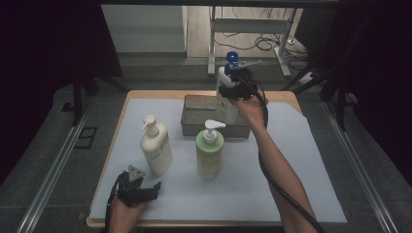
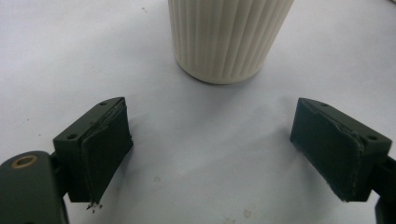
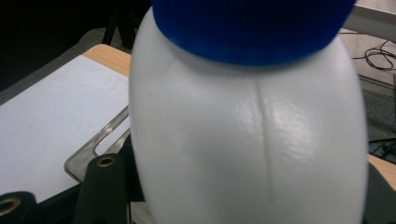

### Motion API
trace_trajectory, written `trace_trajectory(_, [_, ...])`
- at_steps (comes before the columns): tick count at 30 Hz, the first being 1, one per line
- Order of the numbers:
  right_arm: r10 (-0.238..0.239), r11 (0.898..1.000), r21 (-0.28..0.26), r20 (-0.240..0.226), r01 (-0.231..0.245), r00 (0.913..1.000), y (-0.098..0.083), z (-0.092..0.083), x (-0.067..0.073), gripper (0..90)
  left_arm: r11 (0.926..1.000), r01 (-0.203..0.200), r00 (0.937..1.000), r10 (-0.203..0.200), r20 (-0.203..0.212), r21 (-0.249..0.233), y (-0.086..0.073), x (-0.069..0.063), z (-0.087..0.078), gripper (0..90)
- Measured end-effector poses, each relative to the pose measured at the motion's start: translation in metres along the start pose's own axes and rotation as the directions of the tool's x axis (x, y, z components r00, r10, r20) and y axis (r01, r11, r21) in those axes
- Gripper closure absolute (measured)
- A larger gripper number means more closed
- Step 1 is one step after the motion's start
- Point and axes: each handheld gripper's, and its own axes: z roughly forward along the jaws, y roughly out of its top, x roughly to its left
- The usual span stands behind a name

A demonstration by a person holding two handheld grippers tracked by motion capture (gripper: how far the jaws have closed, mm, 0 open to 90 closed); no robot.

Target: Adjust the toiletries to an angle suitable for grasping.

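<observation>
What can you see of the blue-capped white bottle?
The white bottle looks like glossy plastic, with a blue pump cap and a moulded seam down its body. It is upright and clamped in the right gripper, above the far right of the metal tray. Its base is hidden, so lifted or resting is unclear.

three pump bottles (image 1: pixel 156 145), one metal tray (image 1: pixel 192 121)

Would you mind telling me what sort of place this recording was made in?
Probably a lab recording station: dark curtains surround a wooden table, with loose floor cables and a metal equipment stand behind.
</observation>
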Motion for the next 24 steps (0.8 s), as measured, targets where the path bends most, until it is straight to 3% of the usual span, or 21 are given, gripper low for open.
trace_trajectory(24, [-0.005, 0.999, 0.033, -0.042, 0.007, 0.9991, -0.024, 0.033, 0.024, 40.0, 1.0, 0.001, 1.0, -0.001, -0.001, 0.003, 0.0, 0.0, 0.0, 11.9])
